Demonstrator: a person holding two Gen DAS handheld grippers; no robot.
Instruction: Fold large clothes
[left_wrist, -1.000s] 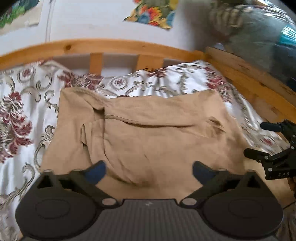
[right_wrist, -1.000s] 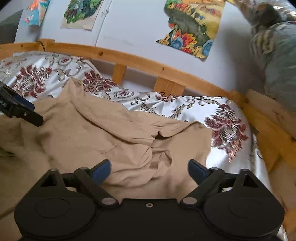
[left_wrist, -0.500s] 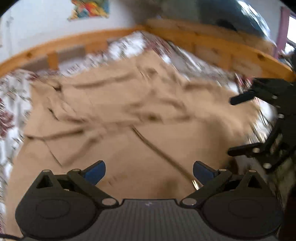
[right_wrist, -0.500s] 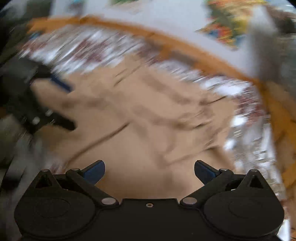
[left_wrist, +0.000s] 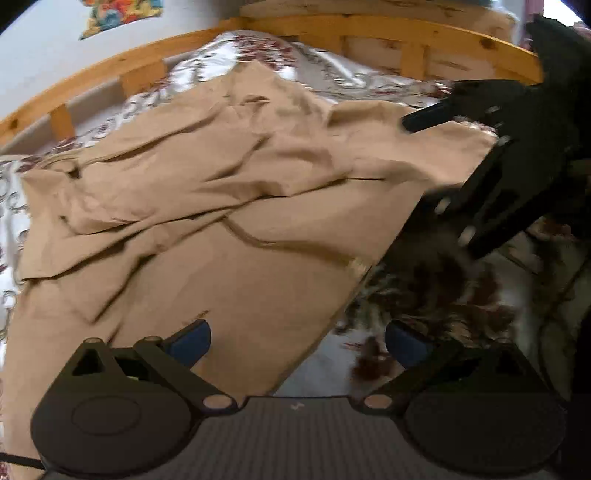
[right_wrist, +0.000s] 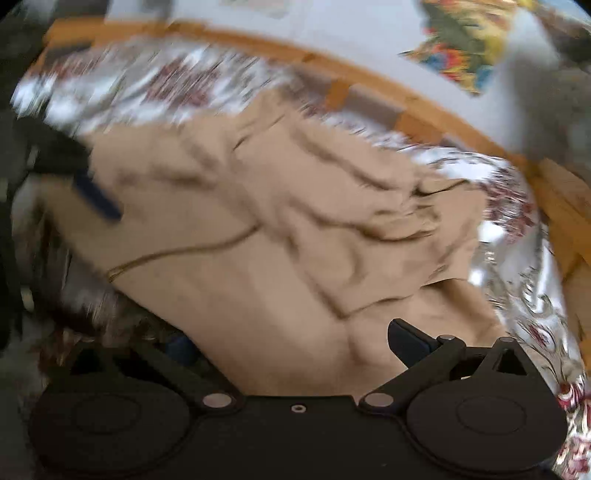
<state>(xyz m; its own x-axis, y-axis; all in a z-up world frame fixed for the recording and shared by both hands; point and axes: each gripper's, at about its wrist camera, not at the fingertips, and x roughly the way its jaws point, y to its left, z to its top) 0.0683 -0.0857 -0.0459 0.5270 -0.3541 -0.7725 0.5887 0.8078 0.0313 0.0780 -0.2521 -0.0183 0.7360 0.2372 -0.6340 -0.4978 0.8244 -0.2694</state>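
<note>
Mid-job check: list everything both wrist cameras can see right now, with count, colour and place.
garment: one, tan, crumpled on the bed, near edge under both grippers
bedspread: one, white with dark red flowers, beneath the garment
bed frame: one, light wood, rail behind the bedspread
pictures: at least two, multicoloured, on the white wall
left gripper: black, blue pads, open over the garment's edge
right gripper: black, blue pads, open over the garment

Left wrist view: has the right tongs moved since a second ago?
Yes. The right tongs has swung up and inward over the tan garment, now reaching nearly to the wooden bed rail; earlier it sat low at the frame's right edge.
</note>
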